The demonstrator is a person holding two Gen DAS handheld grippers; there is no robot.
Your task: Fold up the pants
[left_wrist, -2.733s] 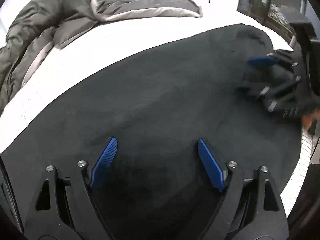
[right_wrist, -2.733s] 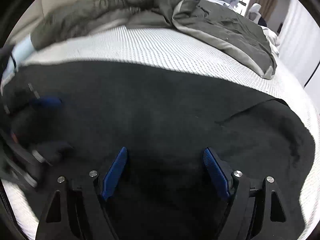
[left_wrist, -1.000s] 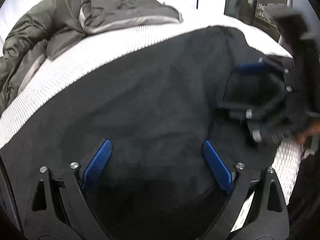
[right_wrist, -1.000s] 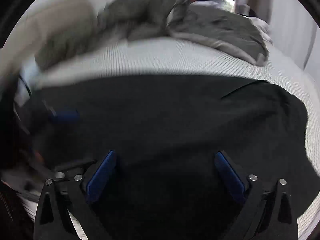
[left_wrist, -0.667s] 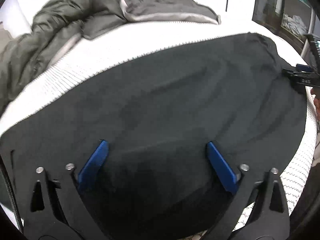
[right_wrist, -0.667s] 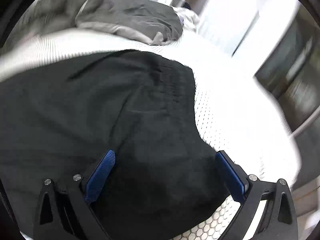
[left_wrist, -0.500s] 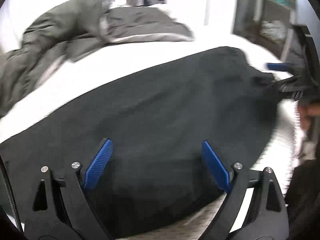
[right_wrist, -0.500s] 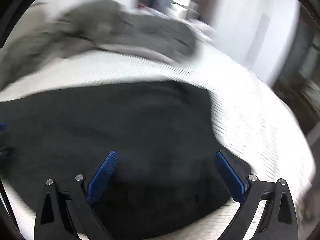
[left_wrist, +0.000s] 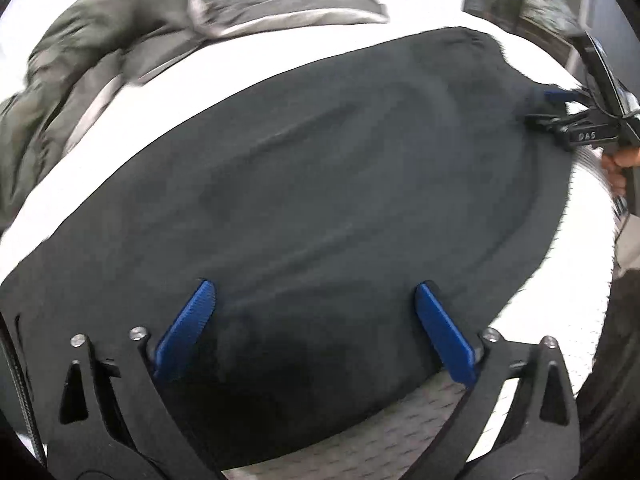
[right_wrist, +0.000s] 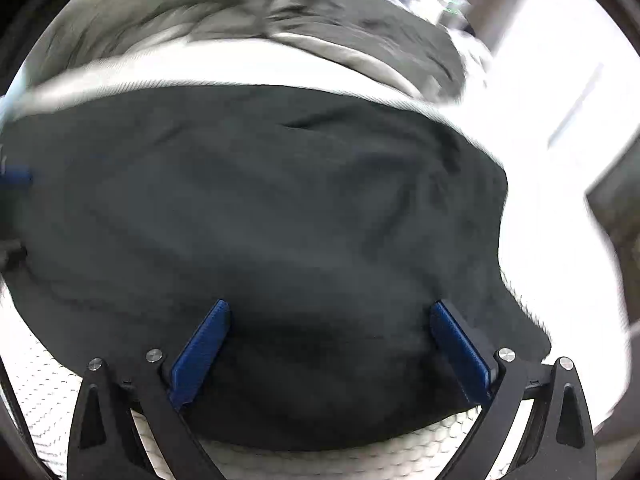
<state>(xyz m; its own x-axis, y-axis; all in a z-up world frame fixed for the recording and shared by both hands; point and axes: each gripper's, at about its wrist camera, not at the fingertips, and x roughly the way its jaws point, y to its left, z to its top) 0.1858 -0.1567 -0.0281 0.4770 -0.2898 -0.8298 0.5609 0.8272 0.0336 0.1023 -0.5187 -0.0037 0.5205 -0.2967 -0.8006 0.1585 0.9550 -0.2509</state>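
Note:
Black pants [left_wrist: 340, 200] lie spread flat across a white bed, with a few shallow wrinkles. My left gripper [left_wrist: 316, 296] hovers over their near edge; its jaws are opening wide and the blue pads pinch nothing. At the far right end of the pants in that view is my right gripper [left_wrist: 540, 110], held by a hand [left_wrist: 616, 164]. In the right wrist view the pants [right_wrist: 280, 220] fill the middle. The right gripper [right_wrist: 330, 312] stands open above the cloth, its pads apart from it. A blue pad of the left gripper [right_wrist: 16, 178] shows at the left edge.
A rumpled grey-green duvet [left_wrist: 120, 40] lies along the far side of the bed, also blurred as the duvet [right_wrist: 340, 28]. White textured mattress cover [left_wrist: 380, 440] shows under the near edge. Dark furniture [left_wrist: 520, 0] stands beyond the bed's right end.
Both grippers have drawn back toward the near edge of the pants, so bare mattress now shows below the cloth. The right gripper has slid out to the pants' right end. Both stay open.

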